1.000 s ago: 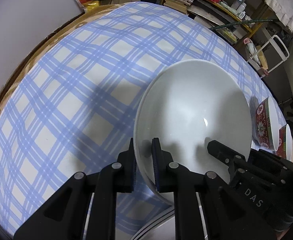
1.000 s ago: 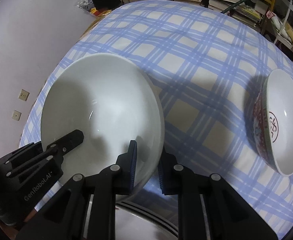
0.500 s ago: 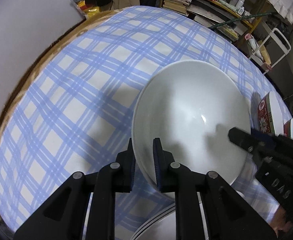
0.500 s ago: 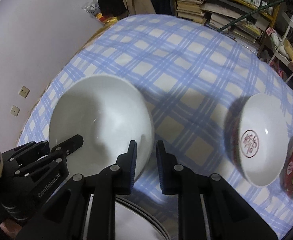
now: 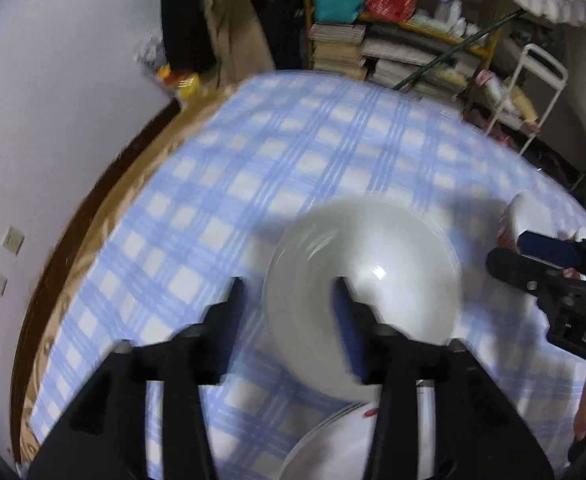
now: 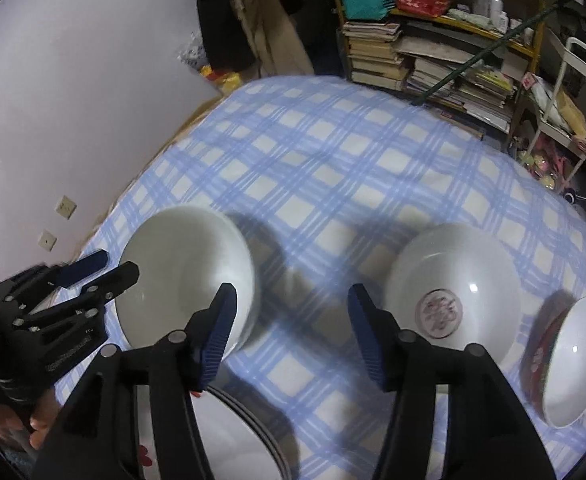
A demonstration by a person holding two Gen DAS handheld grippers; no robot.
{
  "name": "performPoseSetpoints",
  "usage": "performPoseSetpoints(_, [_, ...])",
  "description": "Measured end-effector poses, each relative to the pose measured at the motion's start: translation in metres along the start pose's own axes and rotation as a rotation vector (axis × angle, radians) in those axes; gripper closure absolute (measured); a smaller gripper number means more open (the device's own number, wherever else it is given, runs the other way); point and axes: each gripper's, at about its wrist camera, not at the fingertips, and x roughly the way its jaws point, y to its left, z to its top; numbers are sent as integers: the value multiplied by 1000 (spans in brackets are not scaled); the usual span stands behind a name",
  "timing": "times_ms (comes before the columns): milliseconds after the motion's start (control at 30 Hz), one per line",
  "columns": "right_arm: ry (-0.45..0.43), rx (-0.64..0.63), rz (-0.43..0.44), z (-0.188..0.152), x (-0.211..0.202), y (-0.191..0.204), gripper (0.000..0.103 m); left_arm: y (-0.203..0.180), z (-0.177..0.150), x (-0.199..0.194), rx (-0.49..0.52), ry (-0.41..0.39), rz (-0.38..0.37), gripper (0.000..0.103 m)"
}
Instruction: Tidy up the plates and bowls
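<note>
on the checked surface [image 6: 333,168] the plain white bowl [image 6: 185,276] sits free beside stacked plates [image 6: 233,432]. both the left hand-held gripper [image 5: 289,304] and right hand-held gripper [image 6: 291,320] are opening, released, pads off its rim. two patterned bowls [image 6: 453,288] stand further right.

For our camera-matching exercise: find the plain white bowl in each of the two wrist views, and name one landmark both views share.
Left wrist view: the plain white bowl sits centre, slightly low and right, on the checked cloth, partly behind the left claw.
Right wrist view: it lies left of centre, beside the right claw.
Shared landmark: the shelf of stacked books beyond the table.
</note>
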Motion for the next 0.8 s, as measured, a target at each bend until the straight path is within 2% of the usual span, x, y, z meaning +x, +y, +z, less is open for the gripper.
performPoseSetpoints(67, [-6,5,-23,2,-6,-8,32,-9,10,-12,75,-53,51,39])
performPoseSetpoints(133, [-16,-1,-48,5,-13,-17,21,-17,16,-23,128,-94,88,25])
performPoseSetpoints(233, [-42,-23,-89,10,-28,-35,10,-23,25,-36,119,-113,32,20])
performPoseSetpoints(367, [-53,5,-118,15,-38,-58,9,-34,37,-38,94,-87,-47,19])
performPoseSetpoints(467, [-45,17,-128,19,-43,-73,9,-44,47,-36,67,-54,-150,20])
performPoseSetpoints(600, [-62,20,-184,20,-45,-89,9,-67,54,-38,80,-60,-157,20])
performPoseSetpoints(800, [-36,32,-211,15,-39,-108,12,-101,58,-27,114,-24,-174,20])
